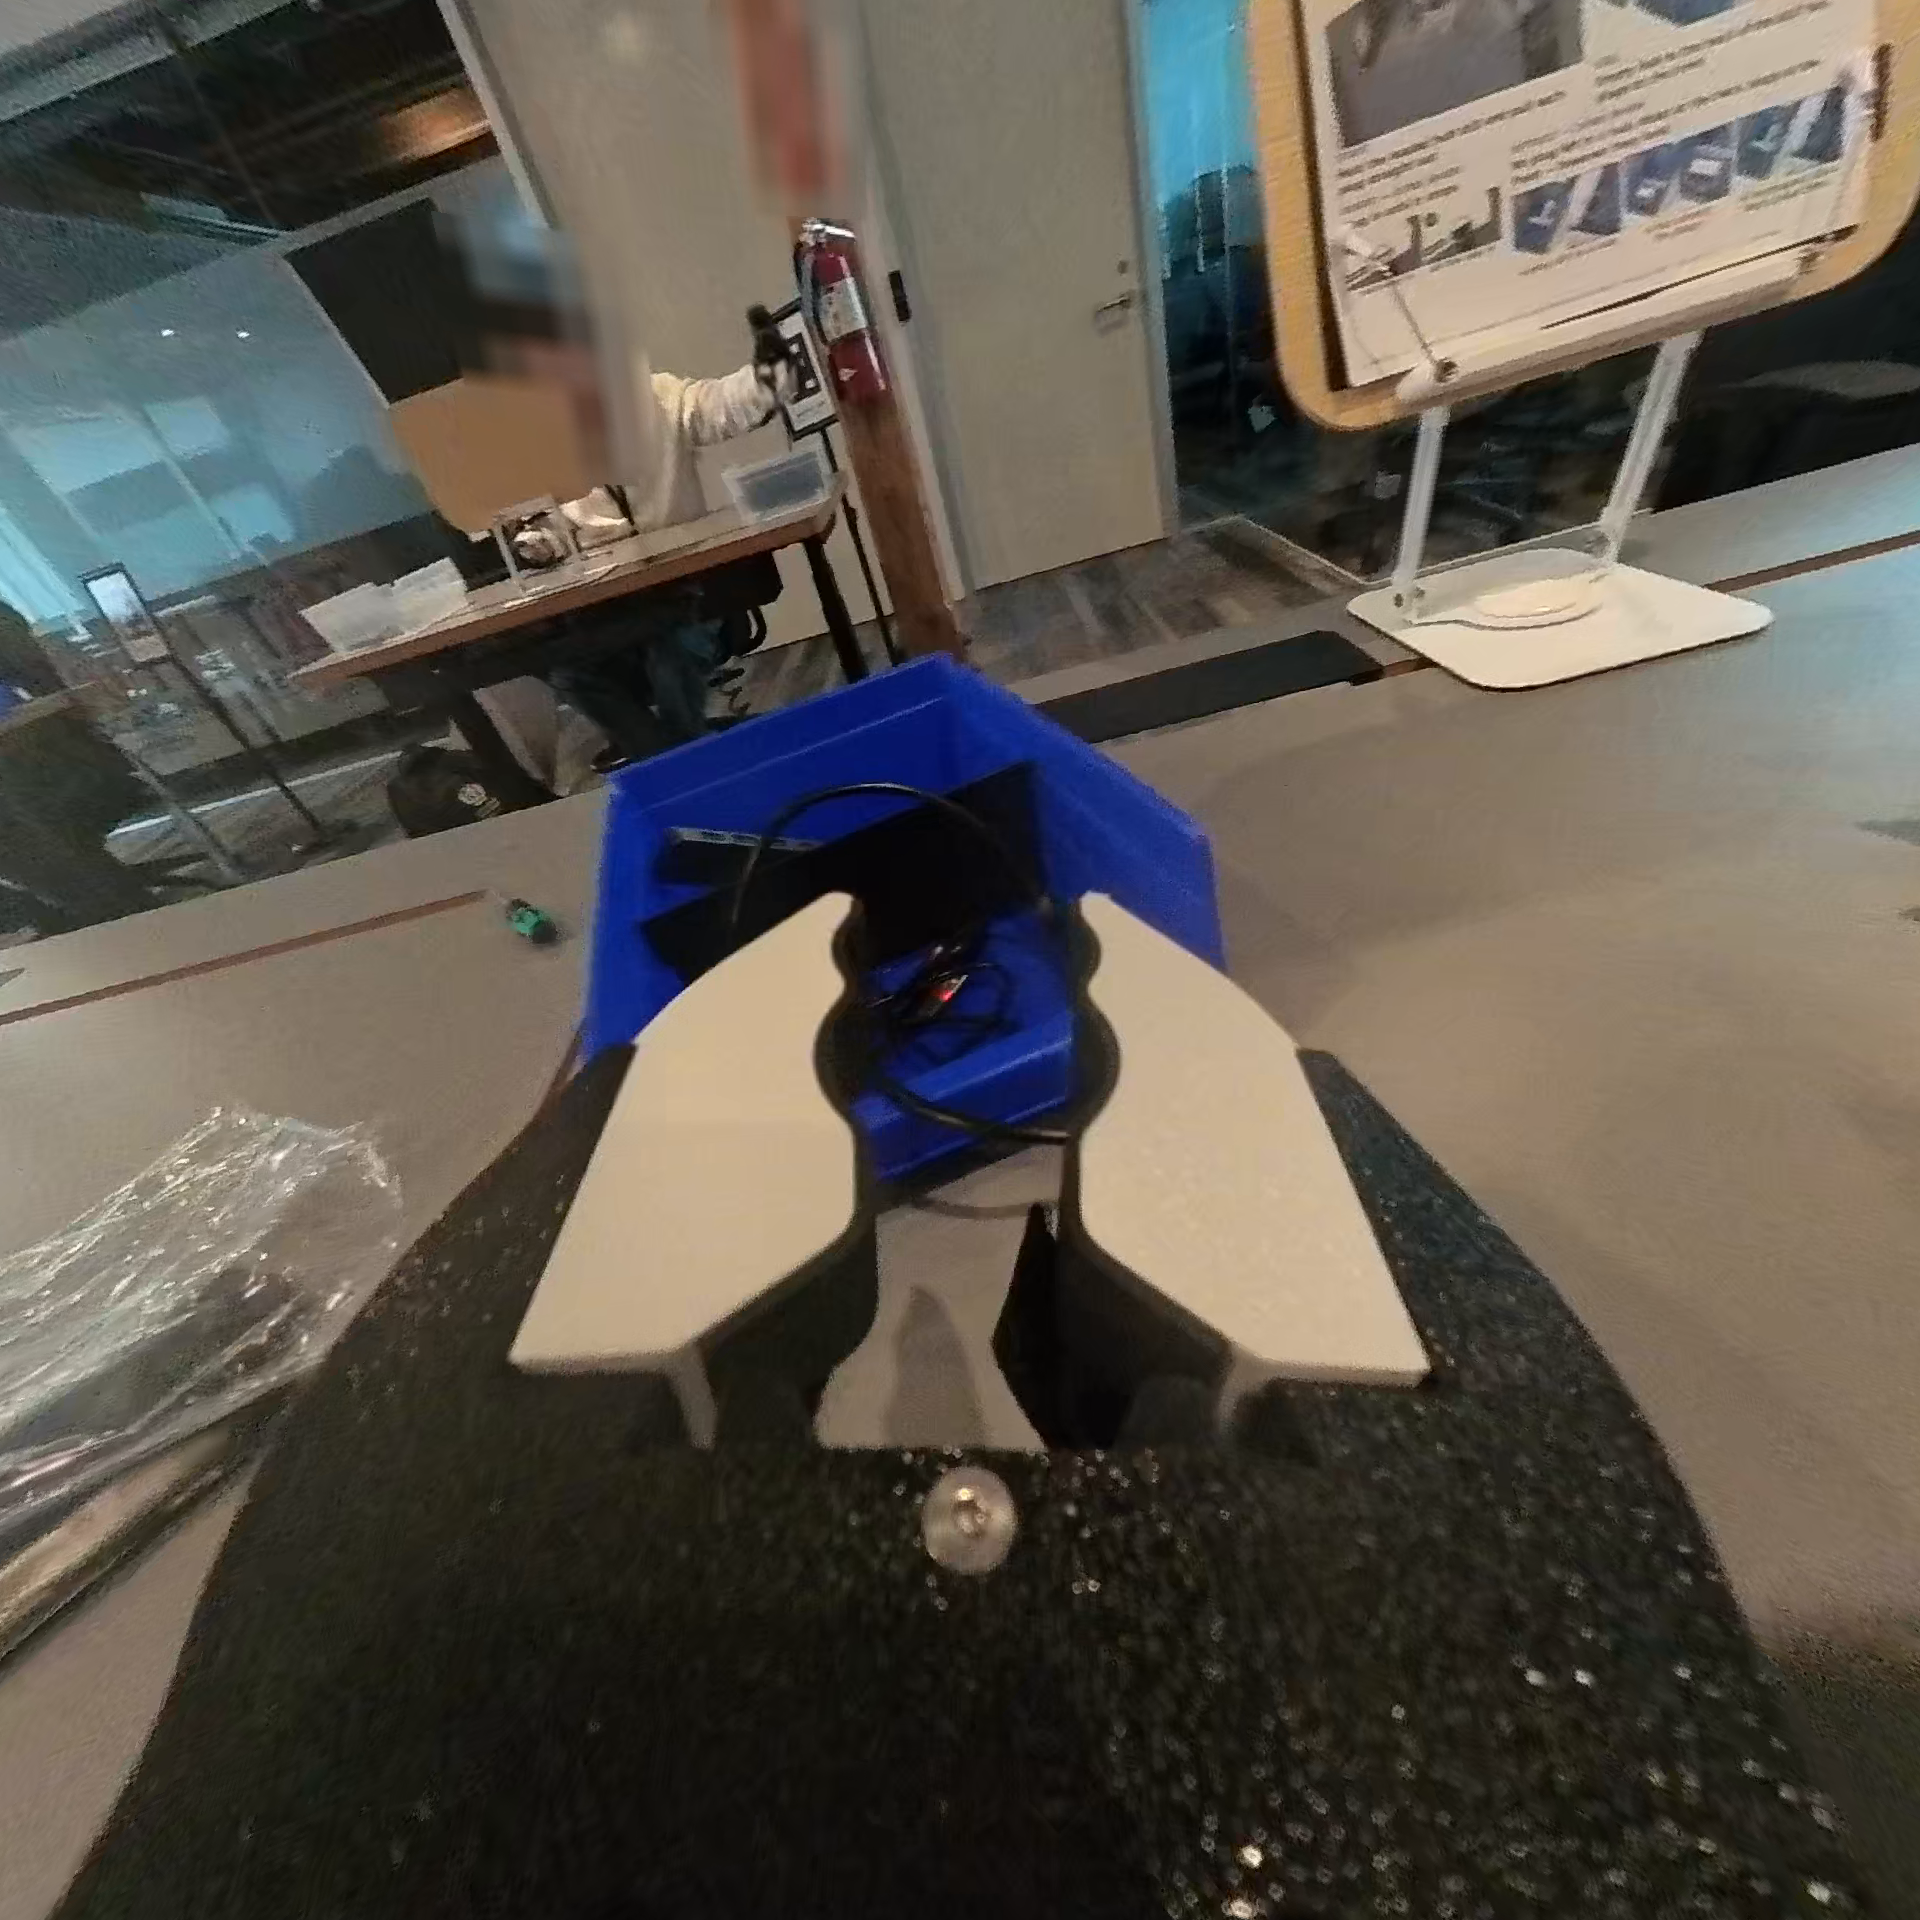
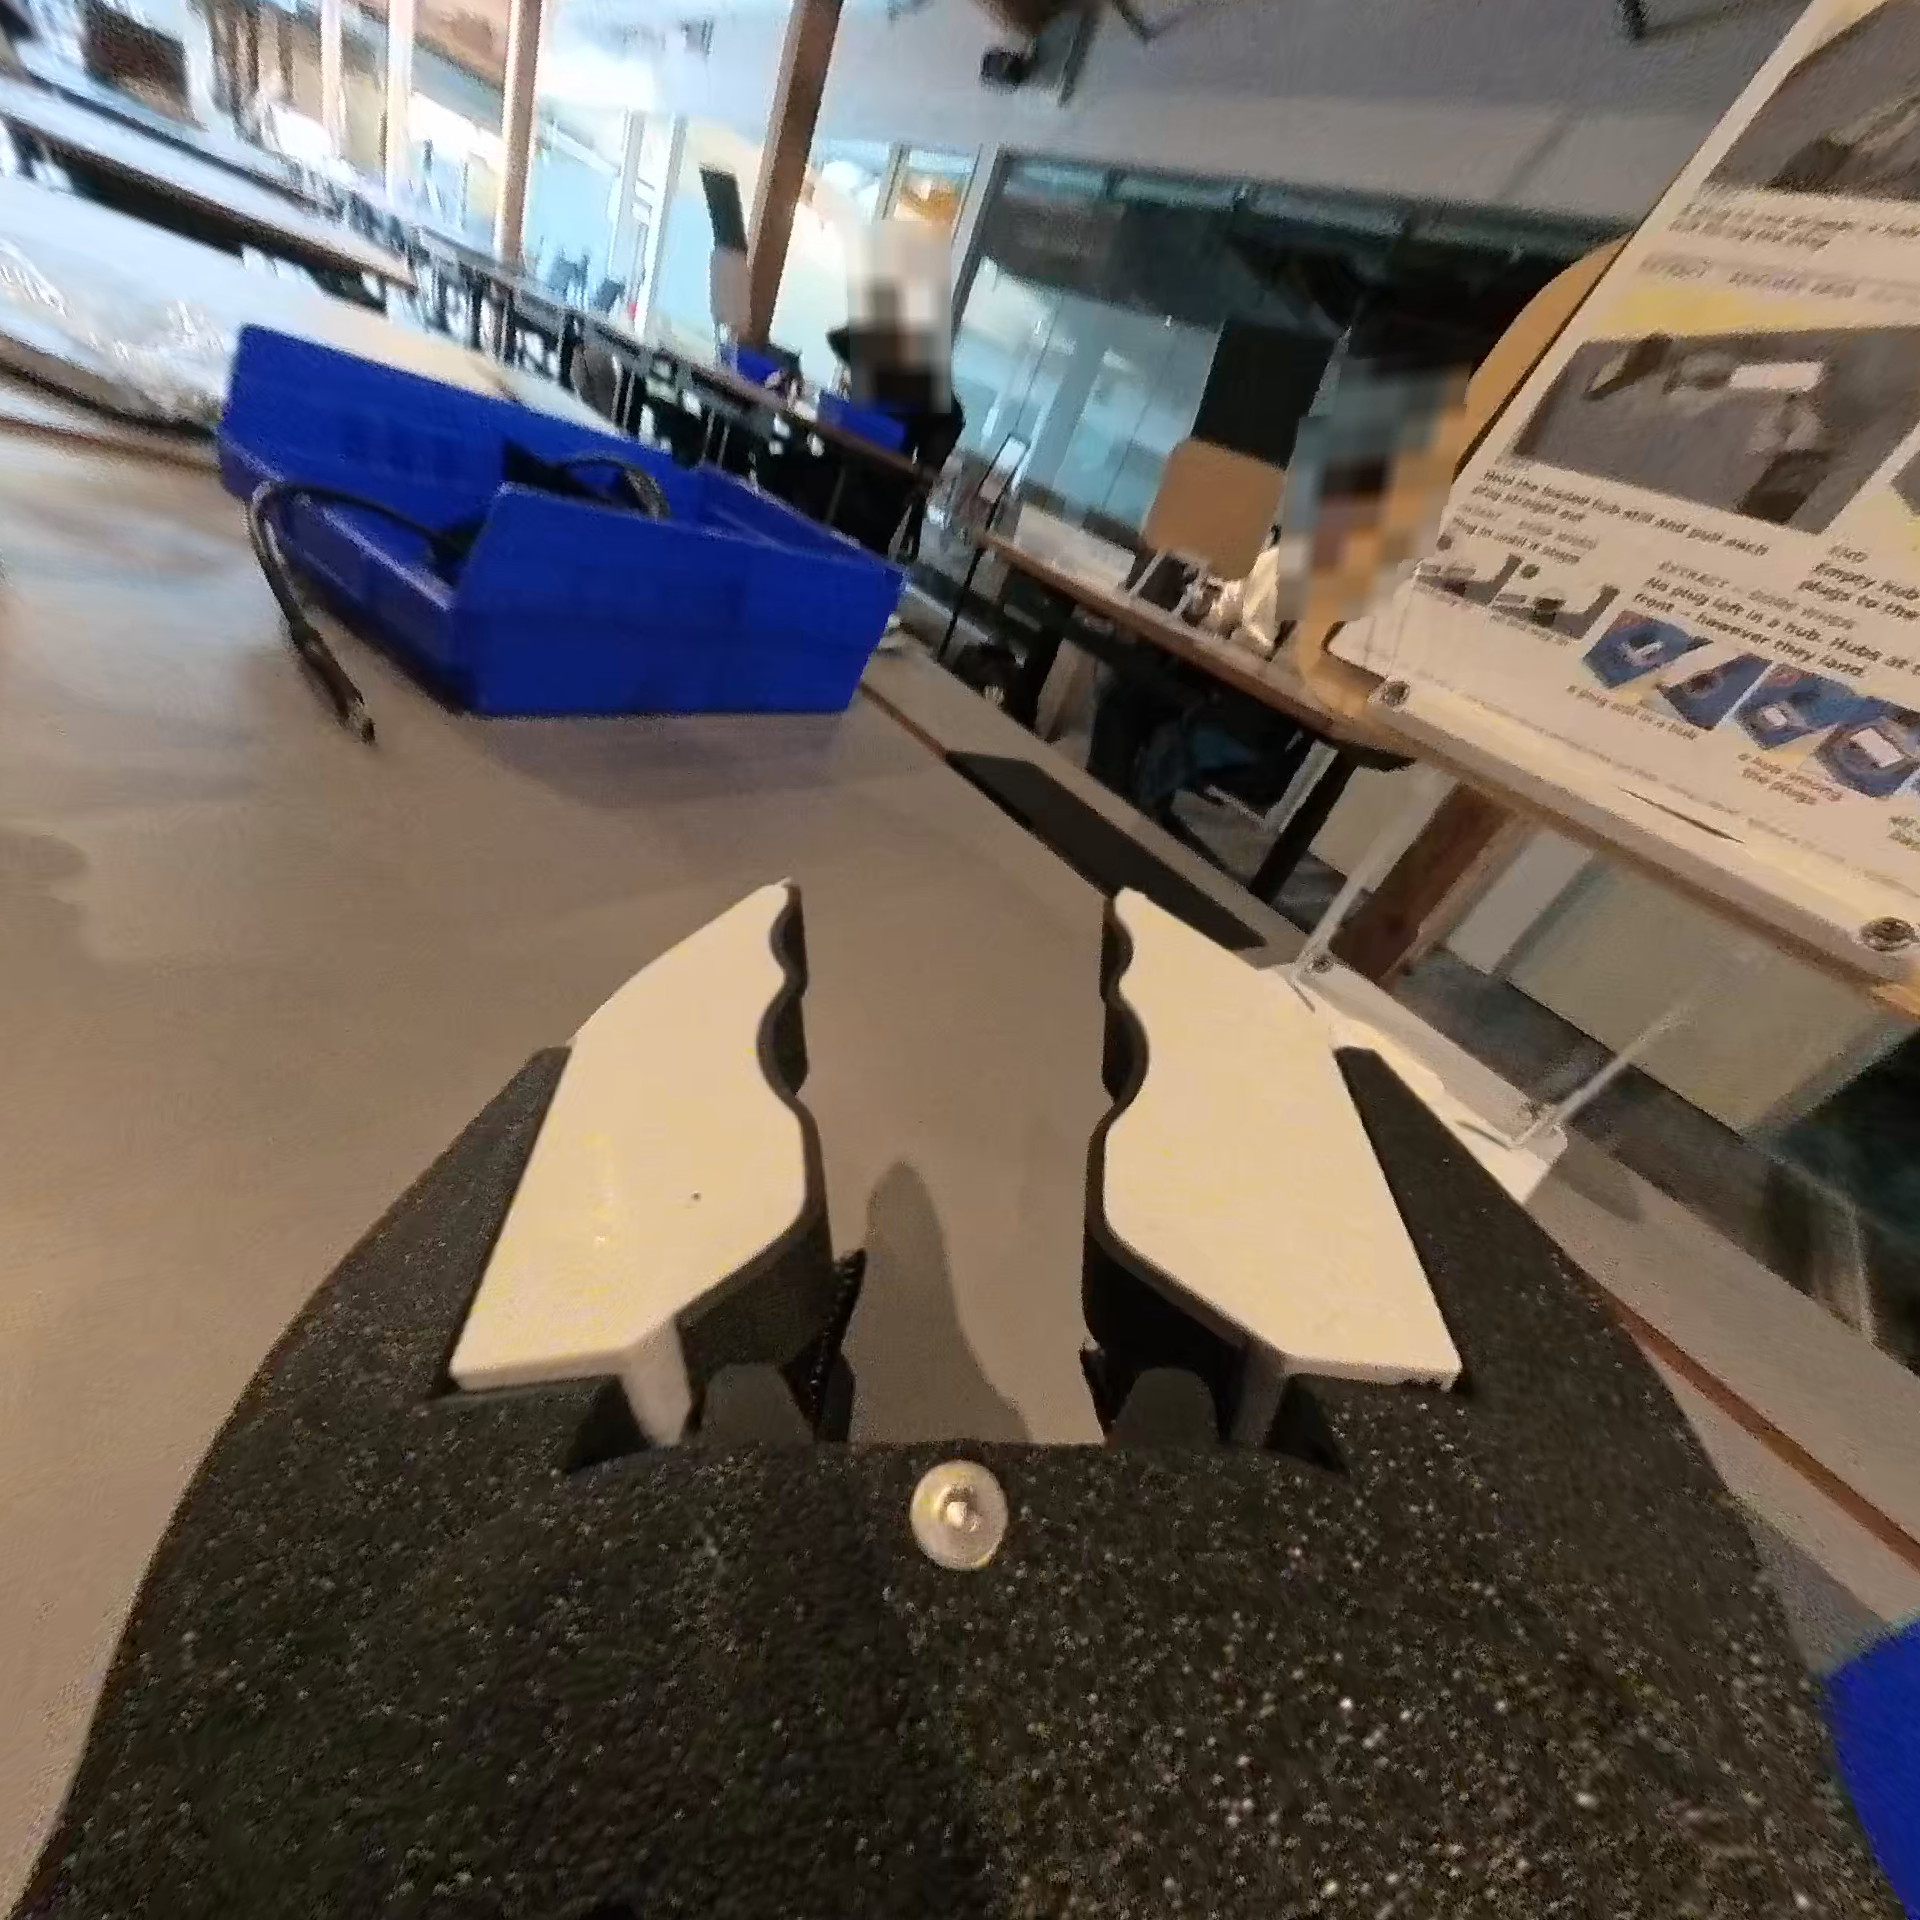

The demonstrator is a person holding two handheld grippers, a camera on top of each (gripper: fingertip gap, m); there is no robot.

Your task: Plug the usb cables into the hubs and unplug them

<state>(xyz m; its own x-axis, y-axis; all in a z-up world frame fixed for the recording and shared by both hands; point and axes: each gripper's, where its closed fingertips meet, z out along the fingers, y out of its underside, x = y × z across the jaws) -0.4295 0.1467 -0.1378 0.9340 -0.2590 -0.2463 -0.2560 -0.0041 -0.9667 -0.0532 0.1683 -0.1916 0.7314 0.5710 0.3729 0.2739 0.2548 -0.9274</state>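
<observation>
A blue divided bin point(image 1: 1143, 831) stands on the grey table. In the left wrist view a dark USB hub point(image 1: 717, 847) lies in its back left compartment. A black cable point(image 1: 935, 810) loops over the dividers, and cable ends with a red-marked plug point(image 1: 940, 995) lie in the front compartment. My left gripper point(image 1: 964, 920) is open and empty, its fingertips just over the bin's near part. In the right wrist view the bin point(image 2: 665, 634) sits far off to the upper left, with a black cable point(image 2: 301, 613) hanging over its side onto the table. My right gripper point(image 2: 954, 899) is open and empty above bare table.
A crumpled clear plastic bag point(image 1: 156, 1247) lies at the left. A small green object point(image 1: 530, 920) lies left of the bin. An instruction board on a white stand point(image 1: 1558, 613) is at the right, close to my right gripper point(image 2: 1714, 520). A person sits at a table behind.
</observation>
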